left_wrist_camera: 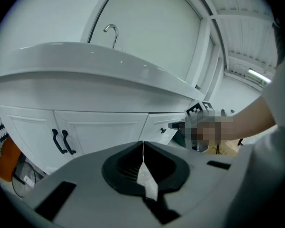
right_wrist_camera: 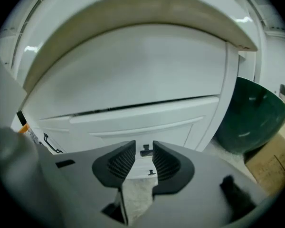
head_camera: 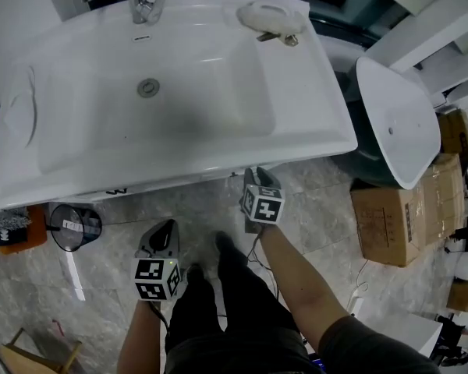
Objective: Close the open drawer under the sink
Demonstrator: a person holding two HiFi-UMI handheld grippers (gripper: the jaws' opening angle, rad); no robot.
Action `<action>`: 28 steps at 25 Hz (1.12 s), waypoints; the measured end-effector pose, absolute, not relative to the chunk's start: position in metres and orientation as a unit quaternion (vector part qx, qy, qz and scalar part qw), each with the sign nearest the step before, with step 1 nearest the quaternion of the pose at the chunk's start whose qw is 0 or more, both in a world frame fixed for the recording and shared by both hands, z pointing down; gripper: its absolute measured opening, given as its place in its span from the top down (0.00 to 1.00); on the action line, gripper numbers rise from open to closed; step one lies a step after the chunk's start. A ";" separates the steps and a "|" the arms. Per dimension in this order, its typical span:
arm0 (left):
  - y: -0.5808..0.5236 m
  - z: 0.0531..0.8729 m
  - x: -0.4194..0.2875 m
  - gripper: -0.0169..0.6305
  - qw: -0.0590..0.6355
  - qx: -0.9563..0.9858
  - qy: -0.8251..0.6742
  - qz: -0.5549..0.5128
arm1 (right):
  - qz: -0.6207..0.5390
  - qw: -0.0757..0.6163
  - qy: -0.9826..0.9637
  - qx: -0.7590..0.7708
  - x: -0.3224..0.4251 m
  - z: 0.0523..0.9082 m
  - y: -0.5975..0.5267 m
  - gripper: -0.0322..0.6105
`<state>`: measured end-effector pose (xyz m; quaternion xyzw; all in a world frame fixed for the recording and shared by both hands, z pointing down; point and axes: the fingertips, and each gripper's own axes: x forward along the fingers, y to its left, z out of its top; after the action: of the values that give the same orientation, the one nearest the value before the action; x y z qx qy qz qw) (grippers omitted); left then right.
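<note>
The white sink point(head_camera: 312, 142) sits on a white vanity. In the right gripper view the drawer front point(right_wrist_camera: 147, 120) fills the middle, with a dark slit along its top edge. Its small black handle point(right_wrist_camera: 146, 150) shows in the gap between the tips of my right gripper point(right_wrist_camera: 144, 148), whose jaws stand apart; no pad visibly presses on it. From above, the right gripper point(head_camera: 257, 176) reaches under the sink's front edge. My left gripper point(head_camera: 165, 227) hangs back over the floor. Its jaws point(left_wrist_camera: 143, 148) meet with nothing between them.
Two cupboard doors with black handles point(left_wrist_camera: 61, 141) lie left of the drawer. A dark green basin point(right_wrist_camera: 249, 118) stands right of the vanity, with a white basin point(head_camera: 398, 119) and cardboard boxes point(head_camera: 390, 224) beyond. The person's legs point(head_camera: 226, 302) stand on the marble floor below.
</note>
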<state>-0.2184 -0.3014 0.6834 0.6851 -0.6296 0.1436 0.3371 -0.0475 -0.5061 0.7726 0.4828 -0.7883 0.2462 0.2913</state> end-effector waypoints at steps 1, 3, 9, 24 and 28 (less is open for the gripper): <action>-0.300 0.677 -0.218 0.95 0.335 0.690 -0.626 0.142 | 0.250 0.280 -0.790 0.485 -0.047 0.761 -0.499 0.76; -0.298 0.664 -0.220 0.95 0.328 0.701 -0.618 0.138 | 0.247 0.262 -0.795 0.489 -0.047 0.736 -0.485 0.76; -0.284 0.622 -0.218 0.95 0.314 0.733 -0.590 0.127 | 0.257 0.207 -0.799 0.503 -0.043 0.663 -0.433 0.83; -0.240 0.592 -0.169 0.95 0.309 0.762 -0.554 0.135 | 0.289 0.203 -0.801 0.484 -0.010 0.621 -0.324 0.88; -0.219 0.576 -0.144 0.95 0.293 0.769 -0.553 0.132 | 0.283 0.198 -0.812 0.471 0.009 0.609 -0.294 0.88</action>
<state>-0.1435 -0.2187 0.5756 0.7686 -0.5534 0.1317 0.2928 0.0093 -0.2935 0.6087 0.4715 -0.8115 0.2828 0.1980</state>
